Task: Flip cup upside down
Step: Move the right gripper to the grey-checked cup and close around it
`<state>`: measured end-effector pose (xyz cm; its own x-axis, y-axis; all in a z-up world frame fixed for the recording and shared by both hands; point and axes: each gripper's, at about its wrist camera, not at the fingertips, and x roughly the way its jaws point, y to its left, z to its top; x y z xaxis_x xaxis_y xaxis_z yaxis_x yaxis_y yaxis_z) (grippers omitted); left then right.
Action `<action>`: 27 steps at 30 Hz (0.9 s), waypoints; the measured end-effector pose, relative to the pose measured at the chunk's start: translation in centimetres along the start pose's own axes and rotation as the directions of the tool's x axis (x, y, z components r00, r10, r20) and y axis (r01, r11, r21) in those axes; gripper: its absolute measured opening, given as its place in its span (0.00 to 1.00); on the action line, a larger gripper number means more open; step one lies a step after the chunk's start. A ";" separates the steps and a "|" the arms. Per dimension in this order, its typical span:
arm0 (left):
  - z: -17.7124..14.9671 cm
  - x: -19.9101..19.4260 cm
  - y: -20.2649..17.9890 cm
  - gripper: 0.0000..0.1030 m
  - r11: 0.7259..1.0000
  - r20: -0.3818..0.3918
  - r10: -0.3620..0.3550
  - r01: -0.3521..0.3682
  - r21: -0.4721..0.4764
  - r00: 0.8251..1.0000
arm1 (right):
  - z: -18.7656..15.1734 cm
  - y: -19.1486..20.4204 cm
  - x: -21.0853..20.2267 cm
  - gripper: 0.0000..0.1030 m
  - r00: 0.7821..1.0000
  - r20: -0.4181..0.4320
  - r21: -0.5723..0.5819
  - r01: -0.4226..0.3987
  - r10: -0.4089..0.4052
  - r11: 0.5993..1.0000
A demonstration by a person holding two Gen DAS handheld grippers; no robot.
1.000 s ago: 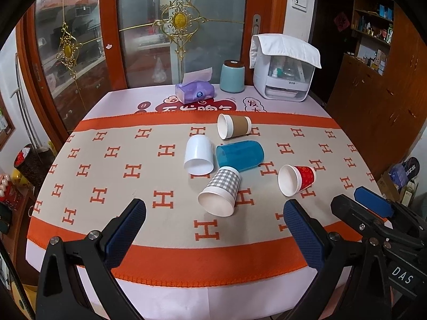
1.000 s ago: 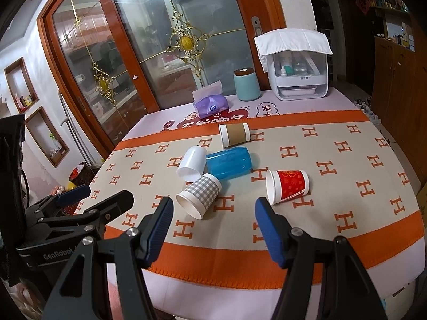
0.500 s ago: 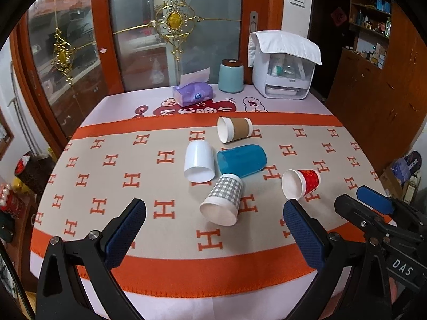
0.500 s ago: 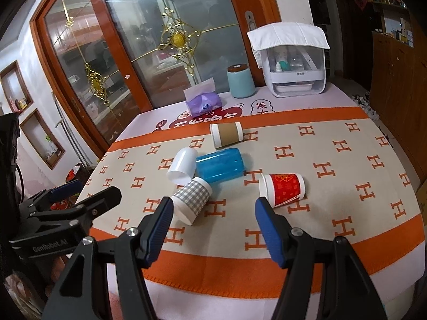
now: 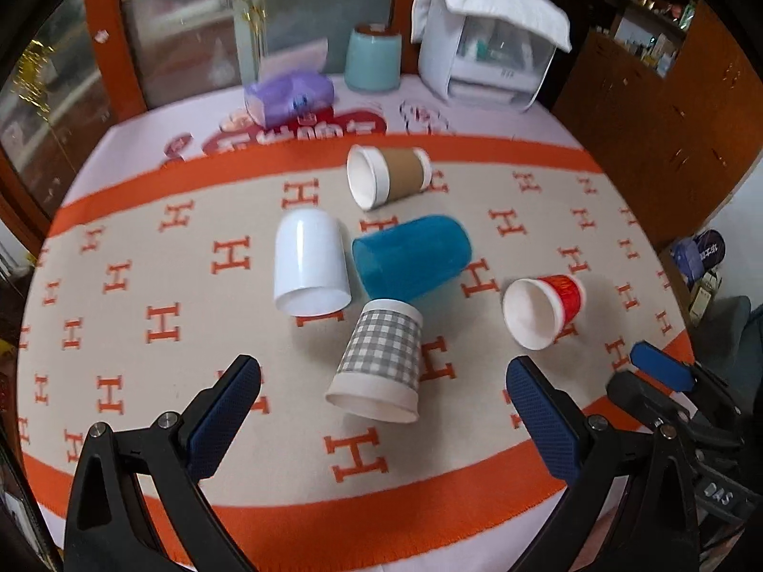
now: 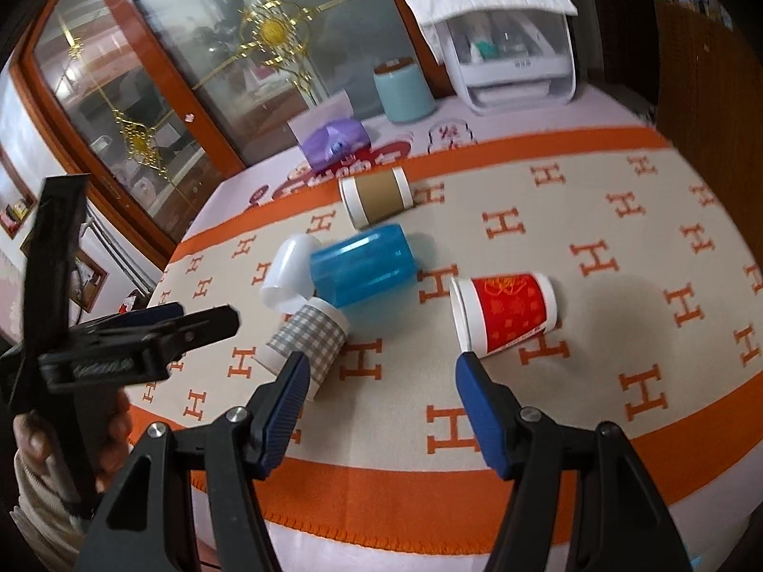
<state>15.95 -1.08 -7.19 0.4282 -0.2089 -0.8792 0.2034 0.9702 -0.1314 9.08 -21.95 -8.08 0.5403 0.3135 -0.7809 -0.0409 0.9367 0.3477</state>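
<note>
Several cups lie on their sides on the H-patterned tablecloth point(image 5: 143, 286): a grey checked paper cup point(image 5: 379, 360) point(image 6: 307, 341), a white plastic cup point(image 5: 310, 260) point(image 6: 288, 269), a blue translucent cup point(image 5: 412, 255) point(image 6: 365, 264), a brown-sleeved paper cup point(image 5: 388, 176) point(image 6: 376, 195) and a red paper cup point(image 5: 543, 310) point(image 6: 505, 312). My left gripper point(image 5: 381, 410) is open and empty, just in front of the checked cup. My right gripper point(image 6: 381, 391) is open and empty, in front of the gap between the checked and red cups.
At the table's back stand a purple tissue box point(image 5: 288, 95), a teal canister point(image 5: 374, 59) and a white appliance under a cloth point(image 5: 491, 64). Glass doors rise behind. A wooden cabinet point(image 5: 658, 119) stands to the right. The table's near edge lies under both grippers.
Both grippers have moved forward and lower toward the cups, which now appear larger. The cups have not moved. Both grippers stay open.
</note>
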 end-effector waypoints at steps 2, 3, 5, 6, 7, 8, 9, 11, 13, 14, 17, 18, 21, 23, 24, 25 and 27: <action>0.6 2.1 0.4 0.99 1.000 -0.059 -0.005 0.004 -0.015 0.998 | 0.0 -0.5 1.0 0.62 1.000 -0.023 0.018 -0.006 0.006 1.000; 0.9 3.7 0.7 0.99 0.999 -0.108 -0.018 0.015 -0.033 0.994 | -0.1 -0.7 1.4 0.62 0.999 -0.031 0.024 -0.007 0.008 1.000; 1.2 6.1 1.1 0.97 0.998 -0.178 -0.035 0.024 -0.062 0.983 | -0.2 -1.4 2.3 0.62 0.999 -0.052 0.040 -0.010 0.012 0.999; 1.4 7.2 1.3 0.95 0.997 -0.199 -0.044 0.031 -0.068 0.979 | -0.2 -1.5 2.6 0.62 0.998 -0.059 0.044 -0.010 0.013 0.999; 1.6 8.2 1.4 0.89 0.997 -0.224 -0.055 0.040 -0.069 0.973 | -0.2 -1.7 2.9 0.62 0.998 -0.067 0.051 -0.010 0.013 0.999; 1.6 8.9 1.4 0.87 0.997 -0.246 -0.057 0.042 -0.064 0.968 | -0.3 -1.9 3.2 0.62 0.997 -0.075 0.056 -0.011 0.015 0.998; 1.7 10.0 1.2 0.85 0.998 -0.275 -0.046 0.034 -0.046 0.960 | -0.4 -2.0 3.5 0.62 0.996 -0.082 0.061 -0.012 0.017 0.998; 1.6 11.1 0.8 0.76 1.000 -0.299 -0.023 0.018 -0.018 0.954 | -0.5 -2.3 4.0 0.62 0.995 -0.095 0.069 -0.013 0.019 0.998; 1.5 12.2 0.3 0.69 1.000 -0.327 0.003 0.003 0.018 0.945 | -0.6 -2.5 4.4 0.62 0.994 -0.104 0.074 -0.011 0.019 0.997; 1.4 12.8 0.0 0.64 1.000 -0.341 0.011 0.000 0.031 0.940 | -0.7 -2.6 4.6 0.62 0.994 -0.109 0.076 -0.011 0.019 0.997; 1.3 13.6 -0.3 0.59 0.999 -0.361 0.023 -0.008 0.044 0.932 | -0.8 -2.9 5.0 0.62 0.993 -0.119 0.084 -0.013 0.022 0.996; 1.3 13.6 -0.5 0.58 0.999 -0.358 0.026 -0.011 0.043 0.933 | -0.8 -2.9 5.1 0.62 0.992 -0.122 0.085 -0.014 0.024 0.996; 1.3 13.4 -0.5 0.58 1.000 -0.348 0.029 -0.023 0.021 0.937 | -0.9 -2.9 5.0 0.62 0.992 -0.123 0.091 -0.020 0.031 0.996; 1.2 12.7 -0.4 0.58 1.000 -0.343 0.012 -0.015 -0.006 0.939 | -0.9 -2.8 4.7 0.62 0.992 -0.119 0.092 -0.023 0.033 0.996; 1.3 12.2 -0.1 0.58 1.000 -0.345 0.002 -0.009 -0.018 0.938 | -1.0 -2.7 4.5 0.62 0.993 -0.115 0.092 -0.025 0.035 0.995; 1.3 11.7 -0.1 0.58 1.000 -0.345 -0.009 -0.002 -0.030 0.938 | -1.1 -2.7 4.3 0.62 0.993 -0.113 0.092 -0.026 0.036 0.995; 0.9 10.2 -0.1 0.58 0.998 -0.341 -0.034 0.015 -0.056 0.939 | -1.4 -2.7 4.0 0.62 0.993 -0.111 0.095 -0.027 0.038 0.995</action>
<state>21.09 -3.42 -15.78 0.0953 -0.1871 -0.9777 0.1600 0.9723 -0.1705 10.19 -23.02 -12.84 0.4421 0.3641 -0.8197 0.0246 0.9086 0.4169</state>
